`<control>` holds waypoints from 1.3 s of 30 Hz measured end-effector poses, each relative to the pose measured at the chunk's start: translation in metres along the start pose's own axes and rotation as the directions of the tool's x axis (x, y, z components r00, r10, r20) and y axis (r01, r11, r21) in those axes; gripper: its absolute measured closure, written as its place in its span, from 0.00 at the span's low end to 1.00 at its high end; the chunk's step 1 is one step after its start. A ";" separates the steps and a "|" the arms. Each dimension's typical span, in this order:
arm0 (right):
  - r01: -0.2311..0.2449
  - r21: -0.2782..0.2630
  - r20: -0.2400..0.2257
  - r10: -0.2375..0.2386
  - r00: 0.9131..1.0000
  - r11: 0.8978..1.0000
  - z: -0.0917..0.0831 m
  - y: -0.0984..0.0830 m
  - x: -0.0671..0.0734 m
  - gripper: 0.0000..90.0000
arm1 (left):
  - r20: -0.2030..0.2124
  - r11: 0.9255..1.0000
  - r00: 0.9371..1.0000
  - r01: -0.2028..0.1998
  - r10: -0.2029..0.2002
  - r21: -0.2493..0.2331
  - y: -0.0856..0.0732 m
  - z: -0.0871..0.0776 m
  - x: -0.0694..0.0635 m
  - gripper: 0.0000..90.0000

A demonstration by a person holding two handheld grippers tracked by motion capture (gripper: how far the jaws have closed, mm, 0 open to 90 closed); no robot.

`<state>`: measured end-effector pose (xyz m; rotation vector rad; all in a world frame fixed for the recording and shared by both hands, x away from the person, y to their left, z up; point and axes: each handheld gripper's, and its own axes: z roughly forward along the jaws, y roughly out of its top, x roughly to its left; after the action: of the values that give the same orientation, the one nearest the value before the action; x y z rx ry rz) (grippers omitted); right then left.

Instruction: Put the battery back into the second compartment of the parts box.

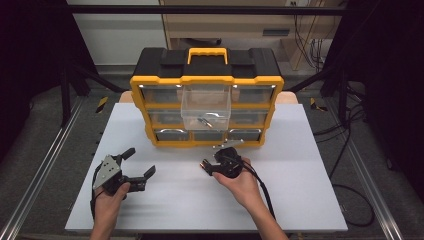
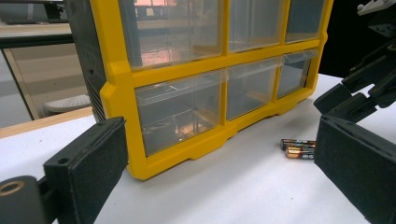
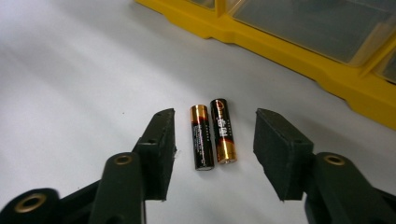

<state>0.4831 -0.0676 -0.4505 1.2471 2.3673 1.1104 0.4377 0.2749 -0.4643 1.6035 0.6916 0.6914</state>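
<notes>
Two AA batteries (image 3: 212, 133), black with copper ends, lie side by side on the white table (image 1: 300, 200) just in front of the yellow and black drawer organizer (image 1: 207, 80). My right gripper (image 3: 215, 116) is lowered over them with one jaw on each side; the pads stand apart from the batteries and do not touch them. In the high view the right gripper (image 1: 209, 165) sits near the organizer's front middle. My left gripper (image 1: 141, 161) rests open at the table's left with nothing between its jaws. From the left gripper (image 2: 224, 140) view the batteries (image 2: 297, 149) lie at the right.
One clear drawer (image 1: 206, 107) in the organizer's middle column is pulled out, with a small metal item inside. The other clear drawers (image 2: 180, 109) are pushed in. Cables trail from both grippers. Dark floor and metal rails flank the table.
</notes>
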 end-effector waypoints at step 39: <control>0.022 0.052 0.027 -0.023 0.999 0.998 0.029 -0.007 -0.007 0.83 | -0.003 1.000 1.000 -0.001 0.001 0.004 0.000 0.000 0.001 0.03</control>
<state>0.4985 -0.0610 -0.4758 1.2410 2.3977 1.0246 0.4381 0.2755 -0.4645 1.6073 0.6946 0.6936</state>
